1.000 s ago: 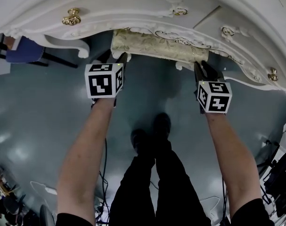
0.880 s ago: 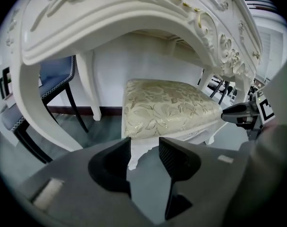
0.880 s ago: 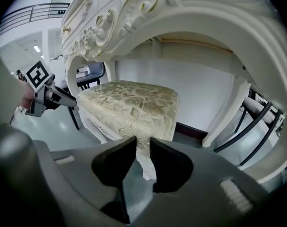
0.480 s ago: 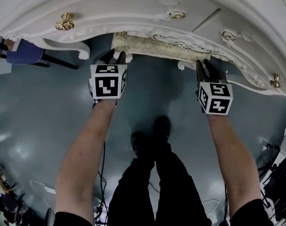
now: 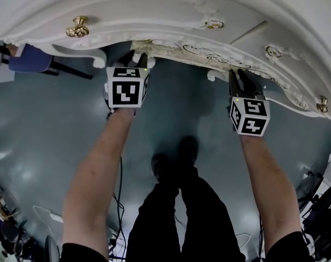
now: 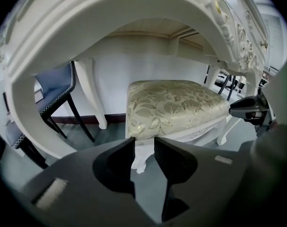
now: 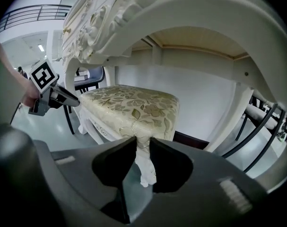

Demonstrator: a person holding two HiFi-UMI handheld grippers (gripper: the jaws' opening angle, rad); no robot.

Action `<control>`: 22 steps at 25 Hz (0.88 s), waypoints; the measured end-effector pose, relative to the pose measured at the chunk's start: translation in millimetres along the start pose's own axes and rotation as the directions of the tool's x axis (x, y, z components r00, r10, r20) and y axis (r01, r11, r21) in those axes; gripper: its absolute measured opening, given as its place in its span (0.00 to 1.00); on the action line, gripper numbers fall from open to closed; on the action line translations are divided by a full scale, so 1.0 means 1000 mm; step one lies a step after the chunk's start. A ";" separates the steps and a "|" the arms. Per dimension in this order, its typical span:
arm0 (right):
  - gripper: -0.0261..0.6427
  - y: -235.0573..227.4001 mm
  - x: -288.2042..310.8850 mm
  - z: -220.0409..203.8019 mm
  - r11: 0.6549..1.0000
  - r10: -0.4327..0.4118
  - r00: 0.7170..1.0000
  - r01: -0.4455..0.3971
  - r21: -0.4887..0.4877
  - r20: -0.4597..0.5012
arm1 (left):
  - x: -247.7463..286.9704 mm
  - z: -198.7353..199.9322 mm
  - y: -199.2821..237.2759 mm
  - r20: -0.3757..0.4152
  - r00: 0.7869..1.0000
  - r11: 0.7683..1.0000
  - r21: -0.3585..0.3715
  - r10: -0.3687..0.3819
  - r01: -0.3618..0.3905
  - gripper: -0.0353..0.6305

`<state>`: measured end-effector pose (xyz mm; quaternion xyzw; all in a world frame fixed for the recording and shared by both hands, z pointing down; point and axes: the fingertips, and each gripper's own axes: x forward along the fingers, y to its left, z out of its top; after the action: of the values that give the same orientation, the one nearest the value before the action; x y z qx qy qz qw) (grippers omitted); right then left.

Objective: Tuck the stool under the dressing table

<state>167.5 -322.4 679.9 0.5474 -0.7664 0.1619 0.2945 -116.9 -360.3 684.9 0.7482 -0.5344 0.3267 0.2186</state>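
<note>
**Stool almost under the table, a corner in each gripper**

You hold the stool (image 6: 176,103) by its two near corners. Your left gripper (image 6: 144,148) has just been closing. Now its jaws stand only a little apart, and they squeeze the stool's near left corner at the top of a white leg (image 6: 139,162). Your right gripper (image 7: 142,148) does the same on the near right corner. Its jaws are a little apart and press on the cloth edge and the top of that leg. Holding both corners lets you push evenly, so the stool should go in straight and not spin.

From your head, the stool is at 12 o'clock, nearly all hidden under the dressing table (image 5: 154,10). Only a thin strip of its gold cloth peeks out below the table's curly front edge. Your left gripper is at 11 o'clock and your right at 1 o'clock. Both point forward and down at the gap.

In the gripper views the seat sits inside the table's arch, with room above it and at each side. A blue chair (image 6: 56,86) stands at 9 o'clock in the left gripper view, well apart from the stool.

I think the job is almost done. One more small push would hide the last strip, and then you can let go.
</note>
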 end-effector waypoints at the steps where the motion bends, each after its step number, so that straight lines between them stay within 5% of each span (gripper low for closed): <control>1: 0.18 -0.002 0.002 0.002 1.000 -0.004 1.000 0.004 0.003 0.001 | 0.001 0.002 0.000 0.001 1.000 1.000 0.003 -0.006 0.006 0.26; 12: 0.18 -0.009 0.005 0.005 0.996 -0.070 0.995 0.074 0.051 -0.069 | -0.017 -0.002 -0.006 0.006 0.996 0.992 -0.080 -0.093 0.094 0.22; 22: 0.16 0.015 -0.032 -0.011 0.997 0.024 0.985 -0.010 0.079 -0.172 | -0.069 -0.026 -0.029 -0.044 0.990 0.986 -0.103 -0.137 0.132 0.20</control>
<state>163.5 -287.4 669.7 0.5359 -0.7357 0.2411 0.3368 -110.7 -288.1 653.9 0.7623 -0.4925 0.3030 0.2908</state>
